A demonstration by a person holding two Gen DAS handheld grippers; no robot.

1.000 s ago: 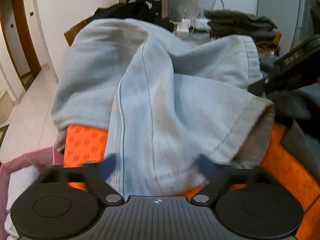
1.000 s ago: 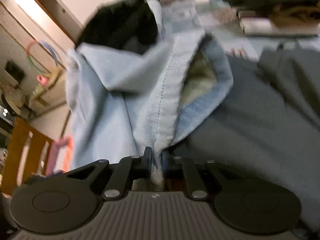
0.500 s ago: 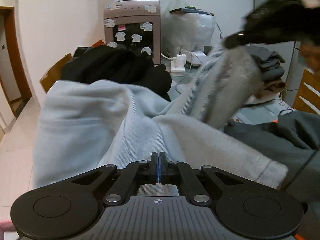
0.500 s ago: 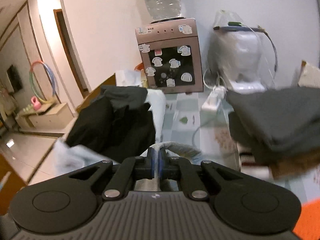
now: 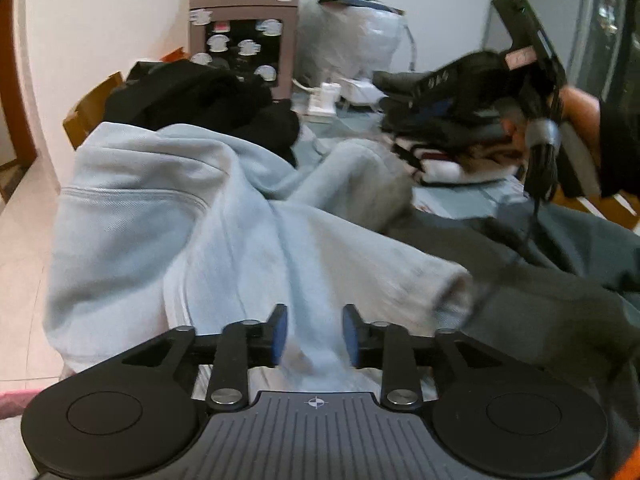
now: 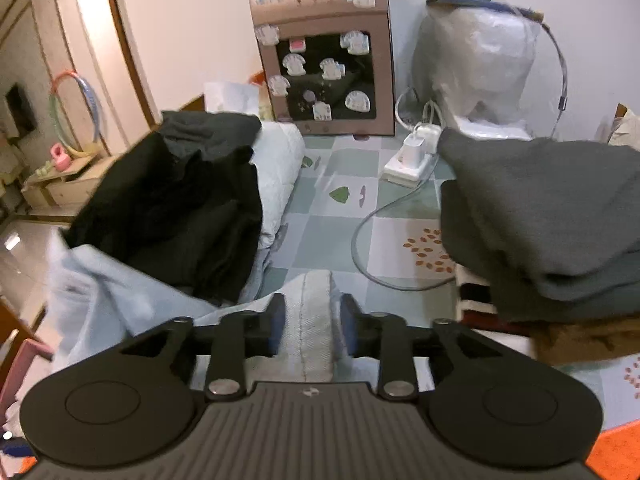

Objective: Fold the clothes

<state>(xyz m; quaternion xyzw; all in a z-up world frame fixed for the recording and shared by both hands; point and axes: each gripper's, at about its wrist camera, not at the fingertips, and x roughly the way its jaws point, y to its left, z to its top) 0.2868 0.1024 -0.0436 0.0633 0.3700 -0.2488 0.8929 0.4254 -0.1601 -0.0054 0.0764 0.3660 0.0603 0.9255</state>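
A light-blue denim garment lies bunched across the table, one leg folded back toward the far side. My left gripper hovers low over its near part. Its jaws are opening, a ridge of the cloth runs loosely between the blue pads, and they do not press on it. My right gripper is opening too, with the garment's stitched hem lying between its fingers, let go. In the left wrist view the right gripper hangs at the upper right, held by a hand.
A black garment pile sits at the far left. A stack of folded grey clothes stands at the right. Behind are a sticker-covered water dispenser, a plastic-wrapped appliance and a white power strip. A dark grey garment lies on the near right.
Both grippers were shut on the light-blue cloth half a second ago; now their jaws stand apart. The lifted leg has dropped onto the table.
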